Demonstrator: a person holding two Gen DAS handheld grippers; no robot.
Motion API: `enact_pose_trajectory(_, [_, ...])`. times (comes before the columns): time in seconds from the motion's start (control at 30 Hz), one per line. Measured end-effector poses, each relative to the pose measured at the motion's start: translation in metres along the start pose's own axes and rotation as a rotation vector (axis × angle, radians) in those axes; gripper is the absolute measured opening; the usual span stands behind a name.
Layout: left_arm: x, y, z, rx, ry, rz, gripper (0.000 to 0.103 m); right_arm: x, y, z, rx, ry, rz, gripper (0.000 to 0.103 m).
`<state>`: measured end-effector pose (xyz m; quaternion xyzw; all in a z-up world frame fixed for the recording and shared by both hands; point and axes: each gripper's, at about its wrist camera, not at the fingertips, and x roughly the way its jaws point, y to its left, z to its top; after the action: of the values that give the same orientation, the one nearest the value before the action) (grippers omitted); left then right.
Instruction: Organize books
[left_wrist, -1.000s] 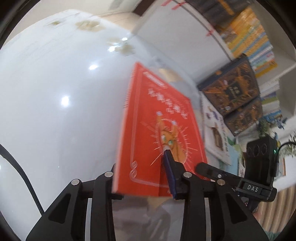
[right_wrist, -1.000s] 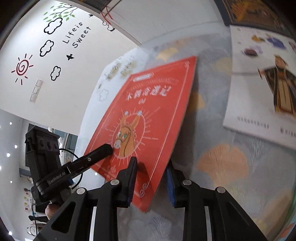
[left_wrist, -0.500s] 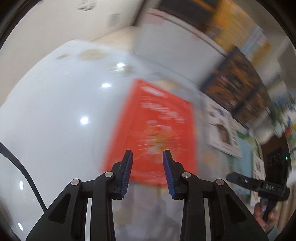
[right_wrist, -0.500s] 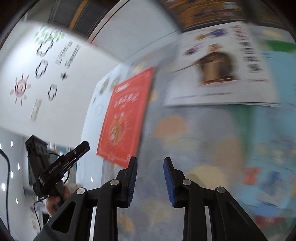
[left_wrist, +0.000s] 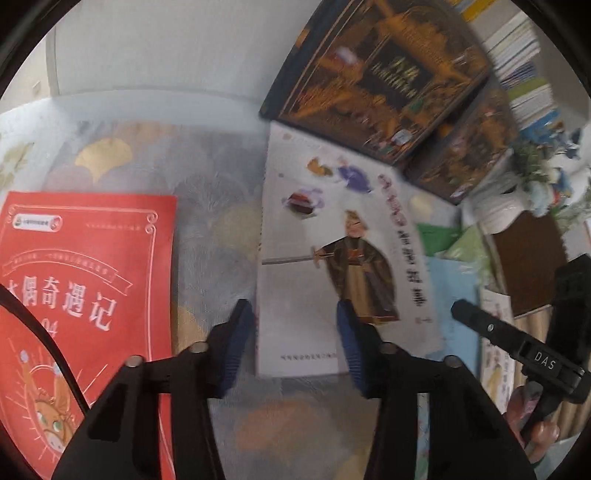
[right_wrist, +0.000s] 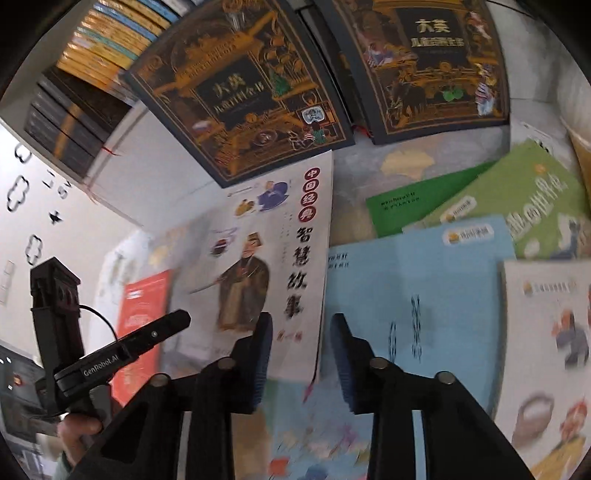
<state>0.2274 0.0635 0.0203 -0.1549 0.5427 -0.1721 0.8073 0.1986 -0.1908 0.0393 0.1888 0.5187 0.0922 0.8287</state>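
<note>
A red book (left_wrist: 85, 295) lies flat on the patterned cloth at the left, free of both grippers. A white book with a robed figure (left_wrist: 332, 258) lies to its right. My left gripper (left_wrist: 293, 325) hovers over that book's near left corner, its jaws opening with nothing between them. In the right wrist view the same white book (right_wrist: 258, 258) lies beside a light blue book (right_wrist: 424, 295). My right gripper (right_wrist: 301, 328) hangs above the seam between them, shut and empty. The left gripper (right_wrist: 177, 321) shows at the left, with the red book (right_wrist: 144, 314) behind it.
Two dark ornate books (right_wrist: 251, 99) (right_wrist: 436, 62) lie at the back. Green books (right_wrist: 517, 206) and another white book (right_wrist: 546, 350) overlap at the right. A shelf of book spines (right_wrist: 110, 37) stands behind, and a potted plant (left_wrist: 535, 173) at the far right.
Both grippers have let go of the red book, which now lies flat at the left. Both swung right over the white book, and the left jaws have widened.
</note>
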Motion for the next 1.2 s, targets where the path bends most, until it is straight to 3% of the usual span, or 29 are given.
enact_pose_trajectory(0.1, [0.004,0.005,-0.001,-0.034,-0.006,-0.018,0.04,0.022,0.003,0.002,-0.005,0.032,-0.066,0.026])
enact_pose_trajectory(0.17, [0.005,0.004,-0.002,-0.039,-0.004,-0.024,0.04,0.026,0.005,0.004,-0.012,0.033,-0.05,0.027])
enact_pose_trajectory(0.27, [0.0,0.0,-0.005,-0.016,-0.001,-0.015,0.04,0.025,0.015,0.001,-0.075,0.036,-0.094,0.027])
enact_pose_trajectory(0.4, [-0.025,-0.004,-0.027,-0.025,-0.023,-0.045,0.04,0.01,0.016,-0.015,-0.08,0.064,-0.039,0.027])
enact_pose_trajectory(0.53, [-0.06,-0.009,-0.089,-0.004,-0.013,-0.03,0.04,-0.019,0.041,-0.066,-0.165,0.11,-0.011,0.027])
enact_pose_trajectory(0.67, [-0.091,-0.002,-0.17,-0.065,0.025,-0.034,0.04,-0.04,0.057,-0.135,-0.224,0.161,-0.033,0.028])
enact_pose_trajectory(0.87, [-0.113,0.012,-0.279,-0.173,0.099,-0.109,0.04,-0.064,0.041,-0.241,-0.227,0.306,-0.031,0.027])
enact_pose_trajectory(0.97, [-0.124,0.013,-0.305,-0.207,0.064,-0.127,0.04,-0.08,0.034,-0.272,-0.255,0.303,-0.035,0.027])
enact_pose_trajectory(1.1, [-0.133,0.009,-0.311,-0.204,0.007,-0.056,0.041,-0.089,0.033,-0.281,-0.274,0.267,-0.088,0.027])
enact_pose_trajectory(1.2, [-0.125,0.007,-0.313,-0.193,0.025,-0.056,0.042,-0.088,0.033,-0.282,-0.273,0.253,-0.076,0.027])
